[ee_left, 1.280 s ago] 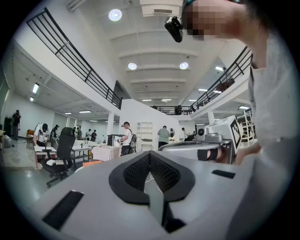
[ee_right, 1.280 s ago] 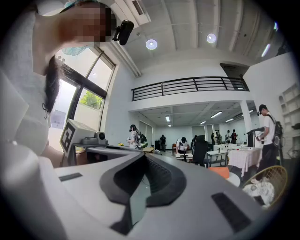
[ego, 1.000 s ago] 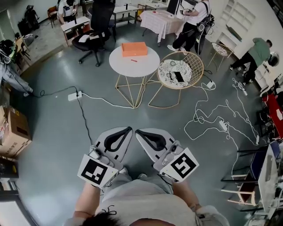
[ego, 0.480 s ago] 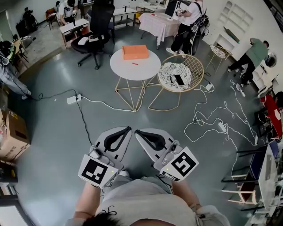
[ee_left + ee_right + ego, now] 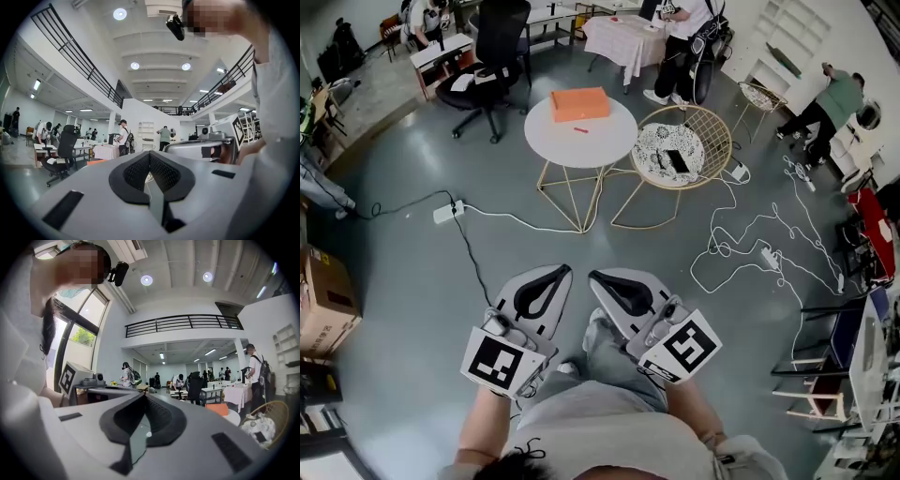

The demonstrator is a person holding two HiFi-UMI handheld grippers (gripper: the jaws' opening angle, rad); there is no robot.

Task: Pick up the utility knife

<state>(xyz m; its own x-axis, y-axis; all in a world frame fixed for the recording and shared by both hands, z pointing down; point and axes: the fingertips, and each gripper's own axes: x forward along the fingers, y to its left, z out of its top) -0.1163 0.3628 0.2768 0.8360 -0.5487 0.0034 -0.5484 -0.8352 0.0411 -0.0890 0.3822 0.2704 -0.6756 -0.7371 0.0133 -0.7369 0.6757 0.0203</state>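
Note:
A small red object point(image 5: 580, 129), thin like a utility knife, lies on the round white table point(image 5: 609, 142) far ahead in the head view, beside an orange box point(image 5: 579, 103). It is too small for me to tell more about it. Both grippers are held low at the person's waist, well short of the table. My left gripper point(image 5: 557, 273) is shut with nothing in it, and my right gripper point(image 5: 599, 278) is shut and empty too. In the right gripper view the right gripper point(image 5: 144, 397) points toward the orange box point(image 5: 216, 408). In the left gripper view the left gripper point(image 5: 149, 154) shows closed tips.
A round wicker chair point(image 5: 680, 150) stands right of the table. White cables point(image 5: 750, 253) sprawl over the grey floor at right, and a power strip point(image 5: 447, 212) with its cord lies at left. A black office chair point(image 5: 487, 56) and several people are at the back. A cardboard box point(image 5: 323, 300) sits at the left edge.
The head view has shifted a little, and a shoe now shows below the right gripper, as in a step. Both grippers stay shut in the same pose.

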